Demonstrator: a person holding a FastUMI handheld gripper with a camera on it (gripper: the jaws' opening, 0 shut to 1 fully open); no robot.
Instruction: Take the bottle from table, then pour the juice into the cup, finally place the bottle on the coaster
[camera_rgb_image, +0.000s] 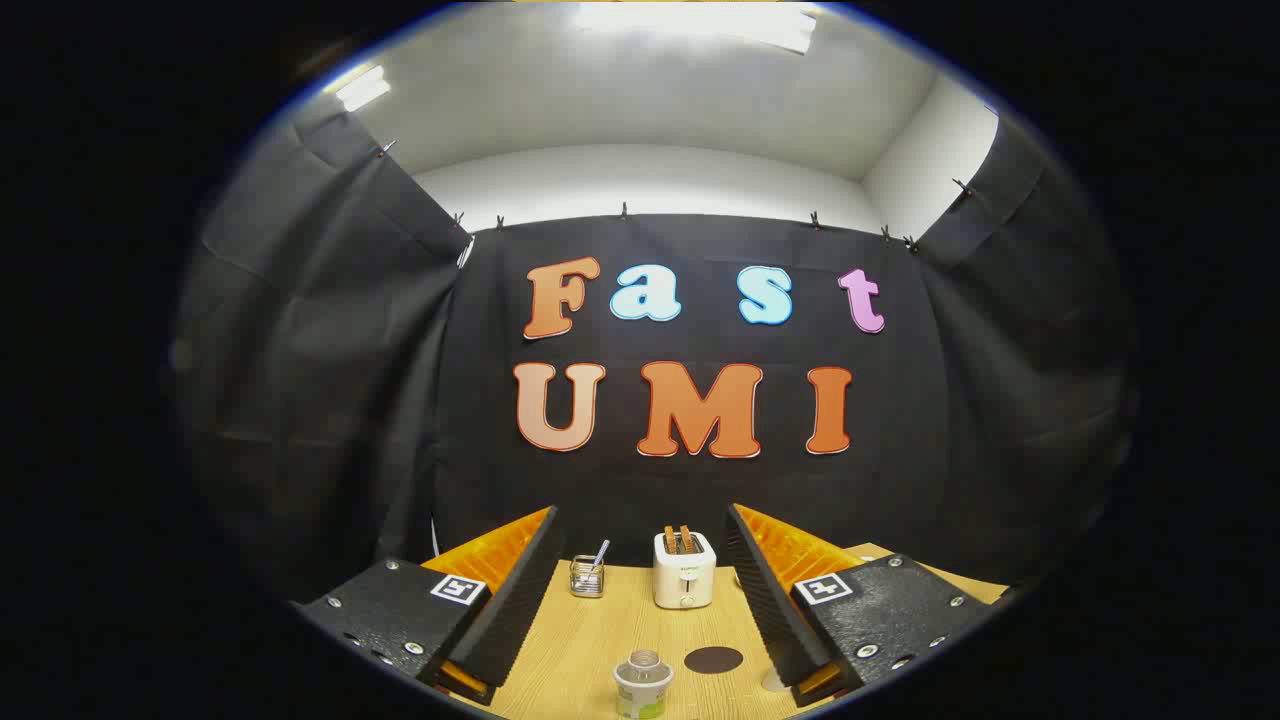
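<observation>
We see the gripper (640, 600) held above the near part of a light wooden table (590, 640), and its two fingers stand wide apart, with nothing between them. The left finger (510, 600) and the right finger (770, 600) each have a black ribbed pad on the inner side and an orange part behind it.

The bottle (642, 683) stands upright on the table, near to us, in the gap between the two fingers but lower than them; neither finger touches it. We look at it from above, so we see mostly its open neck and a pale body with a green band. Just to the right of the bottle, a little farther, lies a dark round coaster (713, 659), flat on the wood and apart from the bottle.

At the far side of the table stands a white toaster (684, 570) with two slices in it. To its left is a small glass jar (587, 575) with a thin utensil inside.
</observation>
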